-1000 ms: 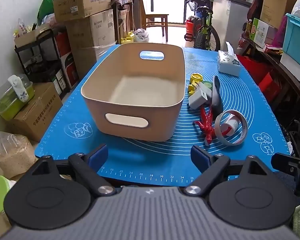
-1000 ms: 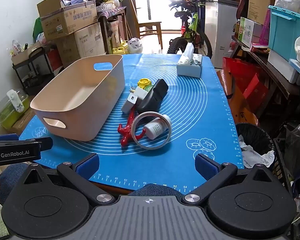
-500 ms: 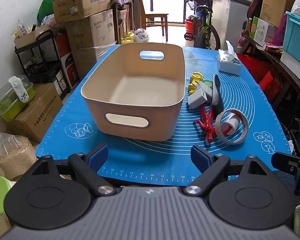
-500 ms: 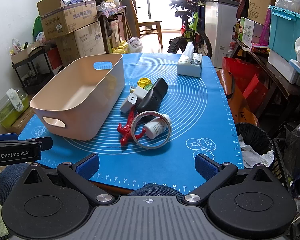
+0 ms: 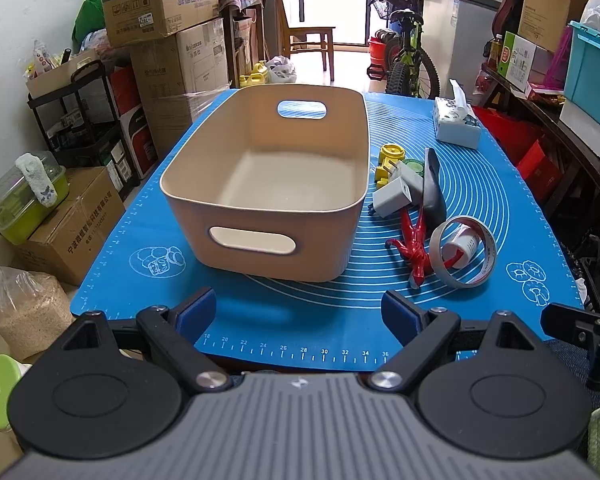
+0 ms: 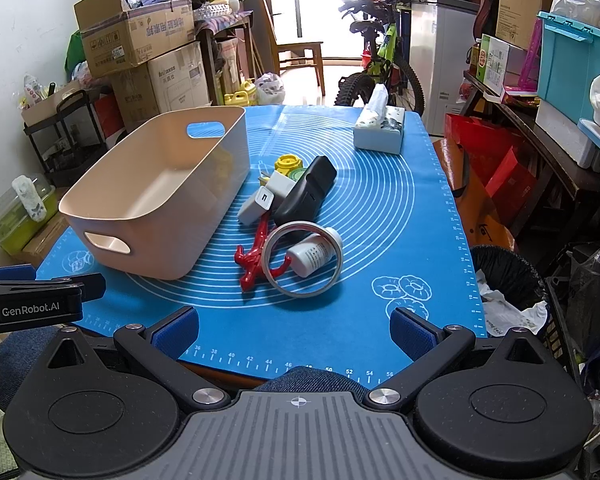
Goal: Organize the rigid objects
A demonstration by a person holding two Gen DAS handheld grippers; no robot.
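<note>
Covering the table, the blue mat [image 6: 380, 216] is carrying an empty beige bin [image 5: 268, 184], probably waiting to take the loose pieces lying just beside its right wall: a black case [image 6: 306, 196], a tape ring [image 6: 303, 258] around a white bottle [image 6: 314, 254], a red clamp [image 6: 254, 258], white chargers [image 6: 256, 204]. Both grippers, left [image 5: 298, 308] and right [image 6: 294, 330], are hovering wide open and empty at the near edge, well apart from them. Nothing is moving since a second ago.
</note>
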